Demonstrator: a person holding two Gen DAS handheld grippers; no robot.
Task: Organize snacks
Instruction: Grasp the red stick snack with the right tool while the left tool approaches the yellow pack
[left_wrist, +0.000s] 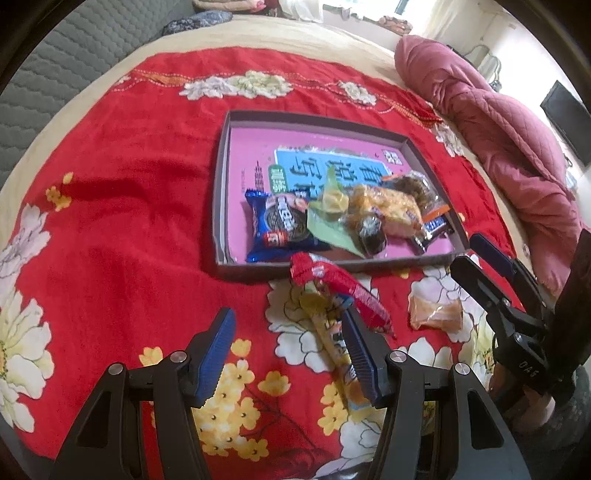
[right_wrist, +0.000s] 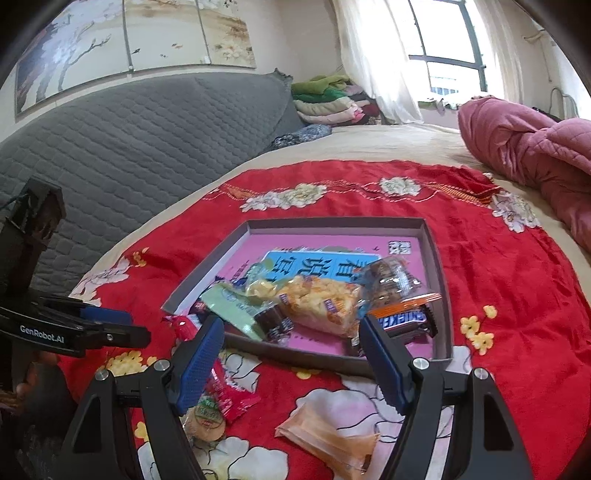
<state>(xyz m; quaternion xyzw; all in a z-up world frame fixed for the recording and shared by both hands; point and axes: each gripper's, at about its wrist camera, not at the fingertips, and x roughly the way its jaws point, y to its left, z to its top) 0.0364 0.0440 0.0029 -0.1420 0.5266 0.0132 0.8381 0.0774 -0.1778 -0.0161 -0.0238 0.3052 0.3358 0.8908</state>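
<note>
A shallow grey box with a pink floor lies on the red floral cloth. It holds a blue cookie pack, a green wrapper, a yellow puffed-snack pack and a Snickers bar. A red-and-yellow snack pack lies in front of the box, by my left gripper's right finger. An orange packet lies beside it. My left gripper is open and empty. My right gripper is open and empty above the orange packet.
The red cloth covers a beige bed. A pink quilt lies bunched at the right. A grey quilted headboard stands at the left. Folded clothes are stacked by the window.
</note>
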